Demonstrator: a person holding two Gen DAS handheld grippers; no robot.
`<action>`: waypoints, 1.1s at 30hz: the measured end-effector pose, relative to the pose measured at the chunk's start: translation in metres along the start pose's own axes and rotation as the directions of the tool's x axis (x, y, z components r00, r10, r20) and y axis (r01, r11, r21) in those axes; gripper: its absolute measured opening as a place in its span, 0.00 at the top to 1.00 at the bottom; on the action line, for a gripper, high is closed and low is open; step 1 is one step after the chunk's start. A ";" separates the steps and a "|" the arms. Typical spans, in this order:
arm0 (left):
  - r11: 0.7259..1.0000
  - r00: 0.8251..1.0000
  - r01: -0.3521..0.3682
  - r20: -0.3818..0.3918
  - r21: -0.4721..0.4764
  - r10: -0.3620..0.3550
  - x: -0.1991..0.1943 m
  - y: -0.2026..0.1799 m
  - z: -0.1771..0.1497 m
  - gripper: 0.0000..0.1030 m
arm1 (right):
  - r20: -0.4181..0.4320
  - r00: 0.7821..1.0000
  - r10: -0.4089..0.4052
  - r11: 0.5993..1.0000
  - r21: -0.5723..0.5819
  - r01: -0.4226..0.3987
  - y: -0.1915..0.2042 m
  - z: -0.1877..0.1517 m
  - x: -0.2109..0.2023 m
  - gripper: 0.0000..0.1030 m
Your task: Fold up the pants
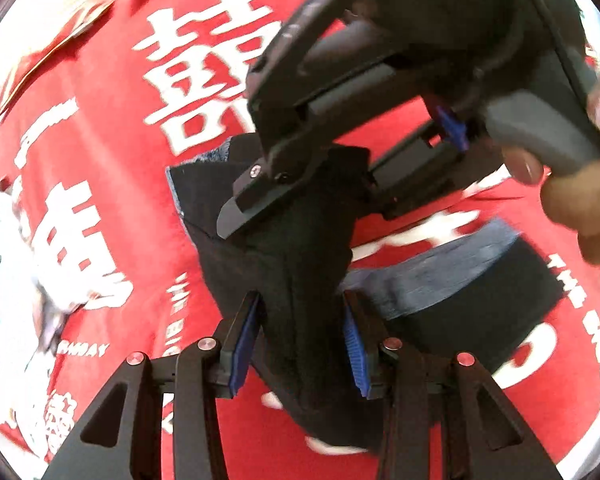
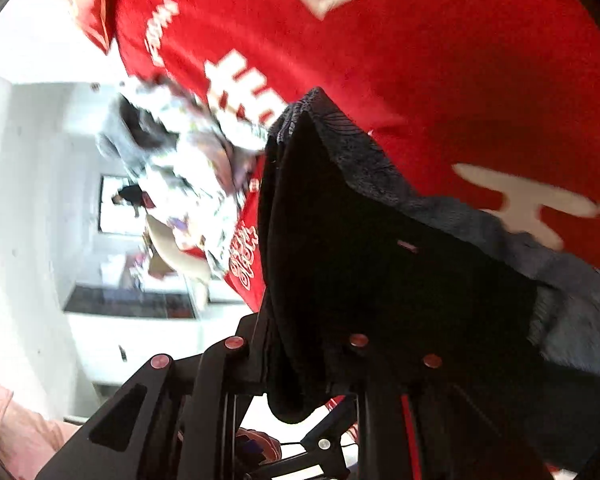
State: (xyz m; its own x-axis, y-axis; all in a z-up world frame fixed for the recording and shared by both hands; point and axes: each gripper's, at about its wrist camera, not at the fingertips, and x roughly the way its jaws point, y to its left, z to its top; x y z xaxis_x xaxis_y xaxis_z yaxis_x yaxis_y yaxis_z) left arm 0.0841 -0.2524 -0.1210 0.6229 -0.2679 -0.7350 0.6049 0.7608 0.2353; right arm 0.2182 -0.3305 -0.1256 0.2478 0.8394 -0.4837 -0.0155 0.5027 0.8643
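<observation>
Pants (image 1: 300,264), dark with a grey-blue lining, hang bunched in mid-air over a red cloth (image 1: 100,140) printed with big white characters; one folded part lies on the cloth at about 4 o'clock in the left view. The left gripper (image 1: 306,344) is clenched on a thick gather of the fabric, its blue pads (image 1: 246,344) pressing from both sides, which is probably why the jaws stand apart though fully squeezed. The right gripper (image 1: 296,196) comes in from 1 o'clock, held by a hand (image 1: 580,184), and bites the same bundle higher up near its edge; in the right view the cloth drapes over that tool and hides its fingertips, yet it looks clamped on the pants. Two holds close together on one edge suggest the person is lifting the garment to carry that edge over for a fold. Around it: a crumpled patterned white garment (image 1: 16,248) at 9 o'clock on the red cloth, a red-and-gold packet (image 1: 60,20) at 11 o'clock, and pale fabric (image 2: 16,432) at 7 o'clock in the right view. The hanging bulk itself blocks the sight of the landing spot, and the patterned garment lies near enough to be snagged if the swing goes that way.
</observation>
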 end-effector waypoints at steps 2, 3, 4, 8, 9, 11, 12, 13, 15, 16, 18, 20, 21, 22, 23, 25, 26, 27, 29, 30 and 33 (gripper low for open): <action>0.999 0.999 0.043 0.013 0.030 -0.043 -0.003 -0.026 0.013 0.60 | 0.059 0.998 0.011 1.000 0.028 -0.013 -0.014 -0.014 -0.036 0.80; 0.996 0.998 0.065 0.018 0.053 -0.066 -0.004 -0.042 0.019 0.60 | 0.082 0.997 0.010 0.999 0.038 -0.013 -0.021 -0.020 -0.054 0.80; 0.993 0.996 0.085 0.022 0.078 -0.086 -0.004 -0.060 0.024 0.60 | 0.109 0.994 0.006 0.999 0.049 -0.012 -0.029 -0.028 -0.071 0.80; 0.975 0.988 0.150 0.010 0.162 -0.154 0.000 -0.119 0.035 0.60 | 0.194 0.981 -0.011 0.994 0.112 -0.011 -0.075 -0.057 -0.149 0.79; 0.969 0.986 0.167 -0.001 0.180 -0.169 0.003 -0.133 0.036 0.60 | 0.212 0.977 -0.017 0.991 0.135 -0.012 -0.087 -0.062 -0.159 0.79; 0.957 0.980 0.199 -0.033 0.211 -0.196 0.010 -0.159 0.033 0.60 | 0.235 0.972 -0.029 0.983 0.183 -0.015 -0.112 -0.075 -0.176 0.79; 0.952 0.978 0.209 -0.049 0.224 -0.203 0.013 -0.172 0.032 0.60 | 0.243 0.969 -0.037 0.979 0.205 -0.013 -0.125 -0.083 -0.183 0.79; 0.947 0.976 0.217 -0.068 0.235 -0.207 0.016 -0.184 0.027 0.60 | 0.247 0.968 -0.046 0.975 0.222 -0.011 -0.138 -0.092 -0.189 0.79; 0.939 0.972 0.231 -0.110 0.253 -0.209 0.028 -0.201 0.017 0.60 | 0.245 0.967 -0.062 0.964 0.267 -0.006 -0.166 -0.108 -0.189 0.79; 0.936 0.970 0.235 -0.130 0.262 -0.207 0.033 -0.209 0.013 0.60 | 0.244 0.968 -0.062 0.958 0.286 -0.011 -0.177 -0.114 -0.187 0.79; 0.929 0.966 0.241 -0.163 0.280 -0.202 0.041 -0.222 0.005 0.60 | 0.236 0.969 -0.069 0.948 0.320 -0.010 -0.201 -0.123 -0.183 0.79; 0.921 0.962 0.244 -0.194 0.304 -0.191 0.051 -0.233 -0.003 0.60 | 0.225 0.971 -0.078 0.943 0.332 -0.001 -0.220 -0.127 -0.179 0.79; 0.918 0.962 0.243 -0.203 0.312 -0.185 0.053 -0.237 -0.005 0.60 | 0.215 0.973 -0.086 0.940 0.342 0.007 -0.230 -0.131 -0.177 0.79; 0.915 0.960 0.243 -0.214 0.321 -0.180 0.056 -0.240 -0.008 0.60 | 0.212 0.973 -0.089 0.936 0.351 0.009 -0.235 -0.137 -0.177 0.79; 0.913 0.958 0.244 -0.225 0.326 -0.175 0.059 -0.243 -0.010 0.60 | 0.207 0.974 -0.096 0.932 0.363 0.015 -0.241 -0.140 -0.176 0.79; 0.910 0.956 0.245 -0.240 0.335 -0.170 0.060 -0.246 -0.010 0.55 | 0.191 0.974 -0.120 0.925 0.377 0.040 -0.251 -0.144 -0.175 0.78; 0.909 0.953 0.254 -0.247 0.331 -0.177 0.059 -0.245 -0.009 0.48 | 0.187 0.974 -0.124 0.924 0.379 0.044 -0.252 -0.144 -0.175 0.78; 0.910 0.946 0.272 -0.262 0.313 -0.193 0.062 -0.240 -0.005 0.40 | 0.184 0.975 -0.125 0.923 0.381 0.047 -0.252 -0.144 -0.175 0.75; 0.919 0.934 0.291 -0.285 0.266 -0.213 0.061 -0.231 0.000 0.32 | 0.170 0.974 -0.148 0.924 0.375 0.075 -0.247 -0.141 -0.172 0.74; 0.925 0.932 0.287 -0.294 0.248 -0.210 0.060 -0.226 0.002 0.28 | 0.159 0.973 -0.167 0.925 0.367 0.099 -0.243 -0.140 -0.173 0.73; 0.938 0.924 0.279 -0.322 0.204 -0.205 0.058 -0.208 0.008 0.22 | 0.128 0.964 -0.235 0.924 0.337 0.180 -0.232 -0.137 -0.173 0.70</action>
State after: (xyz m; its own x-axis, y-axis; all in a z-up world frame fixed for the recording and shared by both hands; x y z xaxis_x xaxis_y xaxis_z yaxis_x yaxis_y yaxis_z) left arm -0.0018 -0.4313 -0.2076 0.2920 -0.2130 -0.9324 0.8425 0.5187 0.1454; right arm 0.0460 -0.5638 -0.2614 0.3664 0.6644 -0.6514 0.3566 0.5463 0.7579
